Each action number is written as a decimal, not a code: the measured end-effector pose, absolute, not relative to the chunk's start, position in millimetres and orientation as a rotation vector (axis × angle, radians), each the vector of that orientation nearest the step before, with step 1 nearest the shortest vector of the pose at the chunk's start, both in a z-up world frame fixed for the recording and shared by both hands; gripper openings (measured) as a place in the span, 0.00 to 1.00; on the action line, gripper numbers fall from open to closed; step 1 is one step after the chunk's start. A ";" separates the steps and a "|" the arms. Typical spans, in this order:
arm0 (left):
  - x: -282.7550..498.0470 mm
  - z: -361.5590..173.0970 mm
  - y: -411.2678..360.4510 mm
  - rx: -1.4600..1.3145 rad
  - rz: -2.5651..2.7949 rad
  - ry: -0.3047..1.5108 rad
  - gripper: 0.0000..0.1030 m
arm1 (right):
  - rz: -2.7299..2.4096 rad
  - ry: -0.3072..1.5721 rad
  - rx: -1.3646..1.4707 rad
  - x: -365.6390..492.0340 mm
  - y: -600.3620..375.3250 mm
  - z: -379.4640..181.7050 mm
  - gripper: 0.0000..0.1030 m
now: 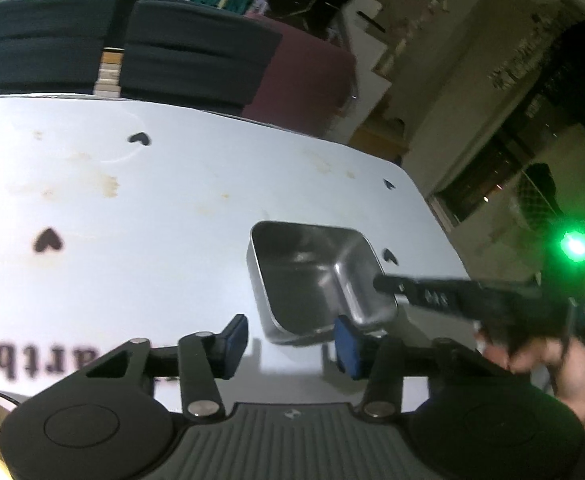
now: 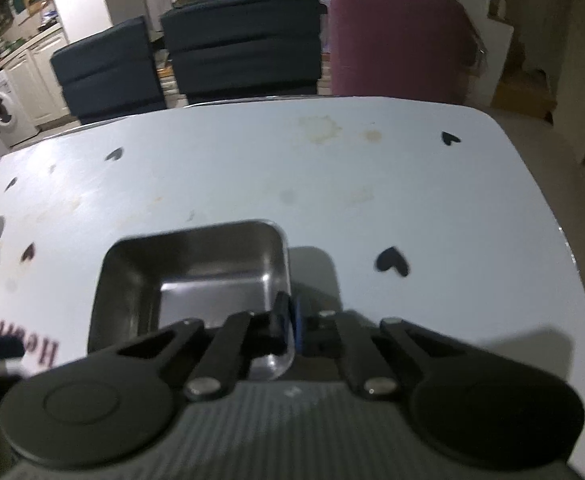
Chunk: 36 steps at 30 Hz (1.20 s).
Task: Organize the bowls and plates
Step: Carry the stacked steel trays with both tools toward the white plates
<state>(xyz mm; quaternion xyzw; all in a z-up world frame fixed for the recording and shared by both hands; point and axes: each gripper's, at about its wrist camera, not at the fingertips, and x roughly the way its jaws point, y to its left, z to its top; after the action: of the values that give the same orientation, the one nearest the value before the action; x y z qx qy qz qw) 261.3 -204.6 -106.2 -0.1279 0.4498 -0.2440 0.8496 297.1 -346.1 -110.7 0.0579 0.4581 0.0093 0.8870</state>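
The white tabletop (image 2: pixel 252 168) fills most of both views. It carries scattered black heart marks, some yellowish stains and a line of dark lettering near the left side, too blurred to read in full. Beyond its far edge stand two dark padded chairs (image 2: pixel 244 40) side by side, with a dusty-pink chair (image 2: pixel 396 40) just to their right. In the right wrist view a washing machine (image 2: pixel 0 110) stands far off at the left edge of the room.

A square steel bowl (image 2: pixel 196 280) with rounded corners sits upright near the right-hand end of the tabletop, close to the near edge, a heart mark (image 2: pixel 390 262) just beside it on the right. Nothing can be seen inside it.

The right gripper (image 2: pixel 288 322) reaches down to the bowl's near right corner. Its jaws are closed on the rim: one black finger lies inside the wall and the blue pad presses against the outside. In the left wrist view the same gripper comes in from the right as a dark bar, with the person's hand (image 1: pixel 548 364) behind it and a green light glowing above.

The left gripper (image 1: pixel 290 340) hangs low over the tabletop on the near side of the bowl (image 1: pixel 316 284). Its jaws stand partly apart; the right blue pad (image 1: pixel 346 344) is just beside the bowl's near wall, and whether it touches cannot be told, while the left pad is clear over bare tabletop. The bowl is not between them.
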 end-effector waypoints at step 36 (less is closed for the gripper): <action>240.7 -80.2 -182.4 -0.206 -0.415 0.795 0.05 | 0.090 0.788 0.164 255.5 -309.3 -71.8 0.04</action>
<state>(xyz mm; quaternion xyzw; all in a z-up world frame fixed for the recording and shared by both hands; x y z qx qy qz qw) 240.7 -182.4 -80.2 -0.0994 0.3836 -0.2004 0.8960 255.5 -309.3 -71.8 0.0796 0.3832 0.0436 0.9192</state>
